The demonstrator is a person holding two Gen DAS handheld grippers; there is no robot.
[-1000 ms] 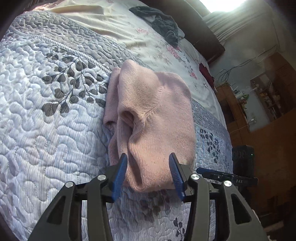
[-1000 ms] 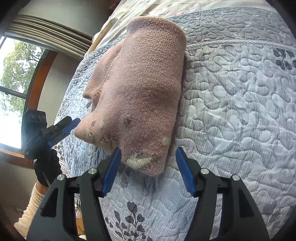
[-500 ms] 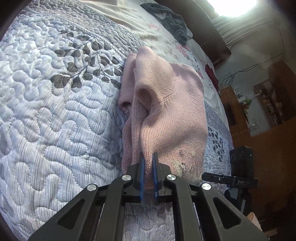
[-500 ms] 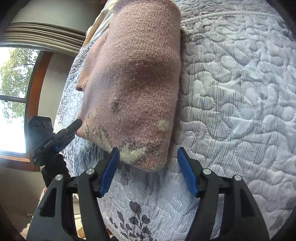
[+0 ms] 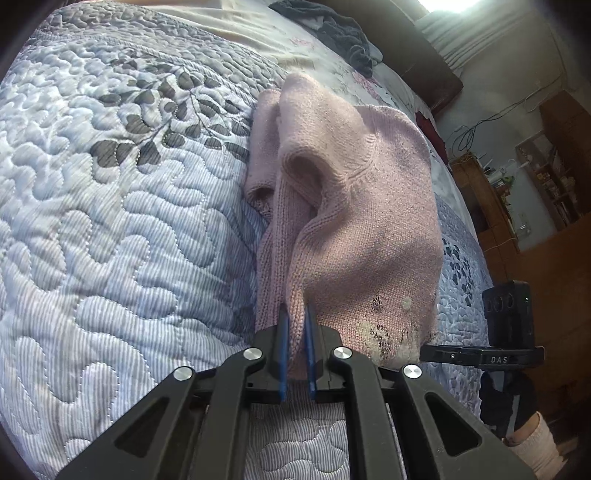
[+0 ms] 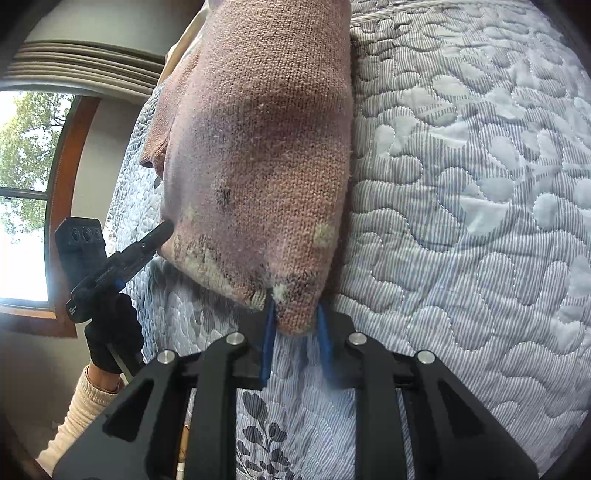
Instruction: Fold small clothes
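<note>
On the quilt (image 5: pixel 110 229), both claws (image 5: pixel 295 317) (image 6: pixel 295 314) clamped onto pink sweater (image 5: pixel 362 206) corners.

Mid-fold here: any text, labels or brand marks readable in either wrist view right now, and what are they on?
"DAS": white letters on the black body of the right tongs, seen from the left wrist view.
White print on the side of the left tongs, in the right wrist view: too small and blurred to read.
The pink sweater and the quilt: no lettering visible.

Sweater (image 5: pixel 362 206) on quilt (image 5: pixel 110 229); dark garment (image 5: pixel 332 29) behind, on sheet (image 5: pixel 258 40).
</note>
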